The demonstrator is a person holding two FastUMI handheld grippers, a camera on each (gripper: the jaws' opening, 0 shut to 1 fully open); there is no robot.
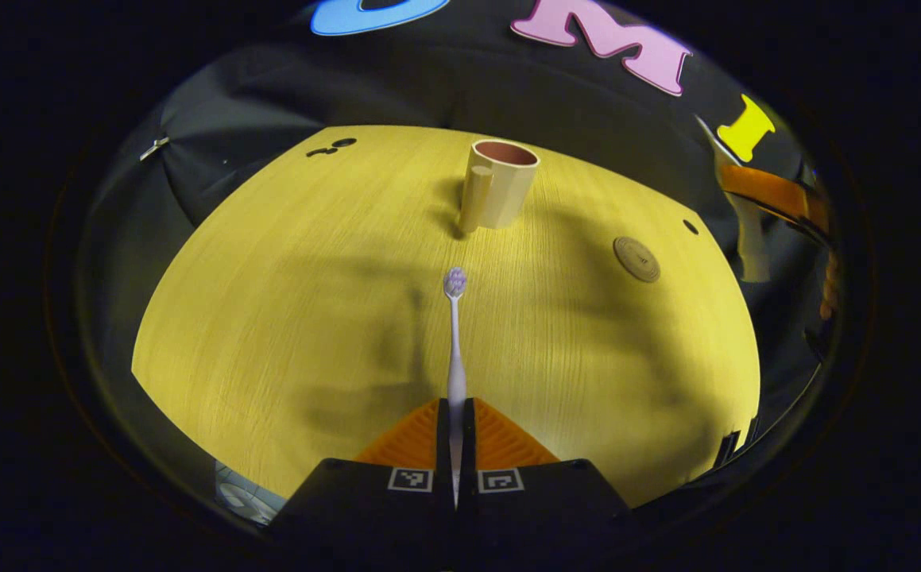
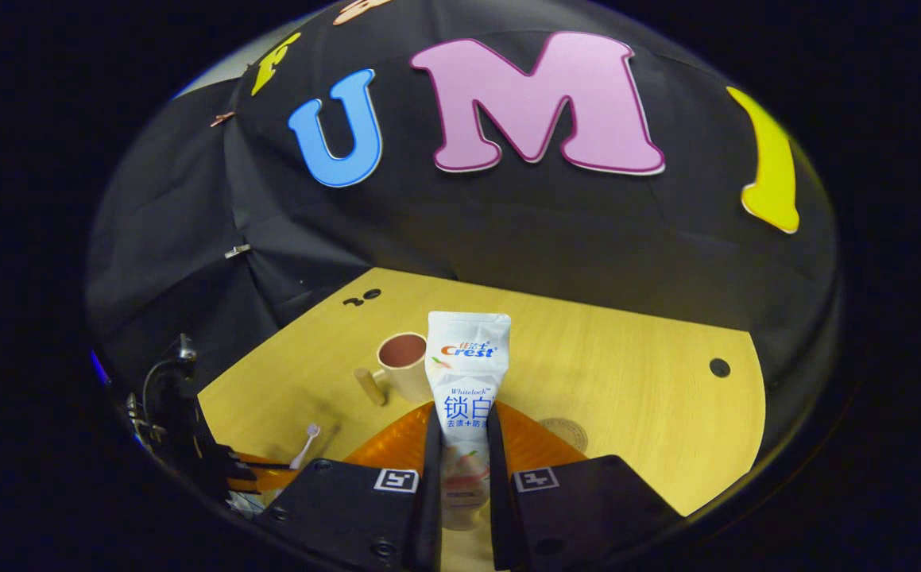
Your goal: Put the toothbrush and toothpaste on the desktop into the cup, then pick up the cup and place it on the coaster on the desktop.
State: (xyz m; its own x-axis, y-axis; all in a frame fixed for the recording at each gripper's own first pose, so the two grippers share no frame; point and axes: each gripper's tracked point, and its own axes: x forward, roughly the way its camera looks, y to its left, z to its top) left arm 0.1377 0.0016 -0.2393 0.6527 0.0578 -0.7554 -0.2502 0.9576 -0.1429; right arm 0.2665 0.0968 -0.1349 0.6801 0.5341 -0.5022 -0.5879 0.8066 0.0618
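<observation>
**Both items lifted, cup waiting straight ahead**

The left gripper (image 1: 456, 425) is pinching a toothbrush (image 1: 455, 342) by the lower handle, its fingers pressed together on it. The brush points straight forward along the fingers, bristle head at the far end, held above the yellow wooden desktop (image 1: 269, 318). Directly beyond the head stands the beige cup (image 1: 501, 184), upright, mouth open, its thick handle turned toward the gripper. So the brush's long axis already lines up with the cup; I judge the coming move needs a carry forward, then a tilt so the brush goes down into the mouth rather than striking the wall.

The right gripper (image 2: 460, 477) is clamped on a white toothpaste tube (image 2: 466, 373), which stands upright between its fingers with the crimped end uppermost. From that side the cup (image 2: 404, 361) sits a little left of the tube and farther off. The left gripper looks the better aligned with the cup.

The round coaster (image 1: 636, 259) lies flat on the desktop to the right of the cup, well apart from it, with nothing on it.
</observation>
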